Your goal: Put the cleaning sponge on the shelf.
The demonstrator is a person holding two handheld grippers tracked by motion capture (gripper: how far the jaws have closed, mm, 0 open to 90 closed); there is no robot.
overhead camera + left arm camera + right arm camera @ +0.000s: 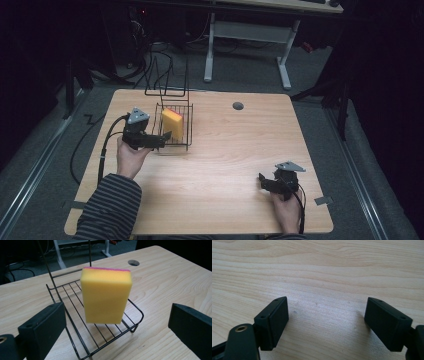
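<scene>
While yellow rectangular sponge with pink top layer stands upright in black wire rack on light wooden desk, left hand-held gripper spread wide just beside rack; right hand-held gripper spread, empty, low over bare desk.

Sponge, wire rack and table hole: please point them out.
sponge (106, 296), left gripper view, middle of its yellow face
wire rack (138, 311), left gripper view, front corner rim
table hole (238, 106), high view, its centre
</scene>
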